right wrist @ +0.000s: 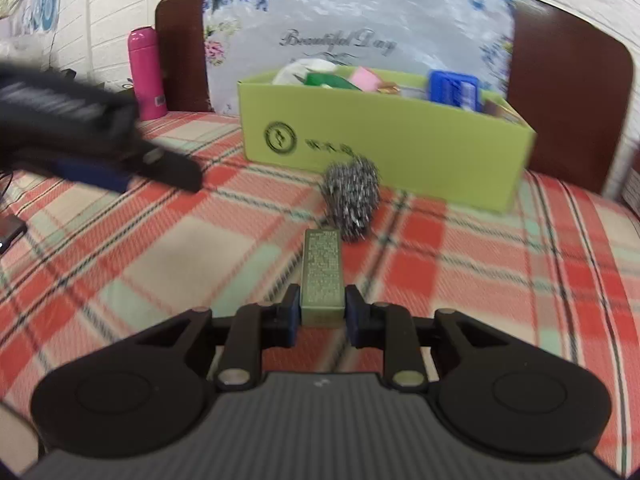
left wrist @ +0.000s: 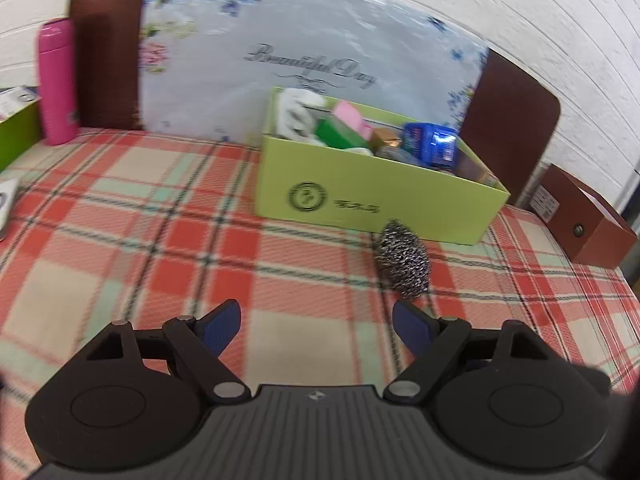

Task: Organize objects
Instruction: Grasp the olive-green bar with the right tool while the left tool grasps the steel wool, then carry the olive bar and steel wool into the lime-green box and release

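Observation:
A lime-green cardboard box [left wrist: 360, 196] holding several small items stands on the plaid-covered bed; it also shows in the right wrist view [right wrist: 400, 152]. A steel-wool scrubber [left wrist: 402, 260] lies just in front of the box, also seen in the right wrist view [right wrist: 352, 198]. My left gripper [left wrist: 318, 326] is open and empty, low over the cloth, with the scrubber just beyond its right fingertip. My right gripper [right wrist: 322, 312] is shut on a narrow olive-green printed box [right wrist: 322, 272] that points toward the scrubber. The left gripper appears blurred in the right wrist view [right wrist: 100, 140].
A pink bottle [left wrist: 56, 80] stands at the back left by the brown headboard [left wrist: 108, 60]. A floral "Beautiful Day" cushion [left wrist: 312, 52] leans behind the green box. A brown box [left wrist: 584, 216] sits at the right edge. Another green box [left wrist: 16, 132] is at far left.

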Action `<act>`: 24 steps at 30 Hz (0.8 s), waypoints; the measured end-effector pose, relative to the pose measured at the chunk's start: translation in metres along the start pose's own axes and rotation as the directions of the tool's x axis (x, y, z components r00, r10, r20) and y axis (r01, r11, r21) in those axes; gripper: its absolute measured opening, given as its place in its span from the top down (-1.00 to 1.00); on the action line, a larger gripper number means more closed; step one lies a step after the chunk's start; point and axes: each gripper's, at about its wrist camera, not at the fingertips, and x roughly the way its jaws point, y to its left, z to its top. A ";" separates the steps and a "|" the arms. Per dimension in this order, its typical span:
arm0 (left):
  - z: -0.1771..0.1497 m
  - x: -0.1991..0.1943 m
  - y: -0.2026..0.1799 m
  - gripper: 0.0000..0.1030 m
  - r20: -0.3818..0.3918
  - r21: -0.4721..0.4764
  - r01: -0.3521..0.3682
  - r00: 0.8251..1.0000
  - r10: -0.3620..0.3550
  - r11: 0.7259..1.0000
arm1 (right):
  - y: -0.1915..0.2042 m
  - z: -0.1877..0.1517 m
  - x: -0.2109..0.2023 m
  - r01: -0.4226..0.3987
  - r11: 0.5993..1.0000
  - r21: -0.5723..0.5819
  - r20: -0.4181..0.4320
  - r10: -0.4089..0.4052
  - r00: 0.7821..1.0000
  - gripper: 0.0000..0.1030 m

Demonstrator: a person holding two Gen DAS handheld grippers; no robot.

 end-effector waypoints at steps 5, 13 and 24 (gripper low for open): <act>0.017 0.044 -0.032 -0.67 -0.036 0.019 0.079 0.996 -0.078 0.997 | -0.019 -0.027 -0.037 0.030 0.997 0.064 -0.004 -0.030 1.000 0.56; 0.039 0.105 -0.067 -0.49 -0.080 0.004 0.052 0.995 -0.052 0.999 | -0.034 -0.045 -0.064 0.055 0.991 0.119 -0.005 -0.055 0.998 0.56; -0.014 0.024 -0.027 0.18 -0.174 0.072 0.140 0.977 -0.126 0.987 | -0.033 -0.041 -0.065 0.012 0.992 0.125 0.012 -0.014 1.000 0.53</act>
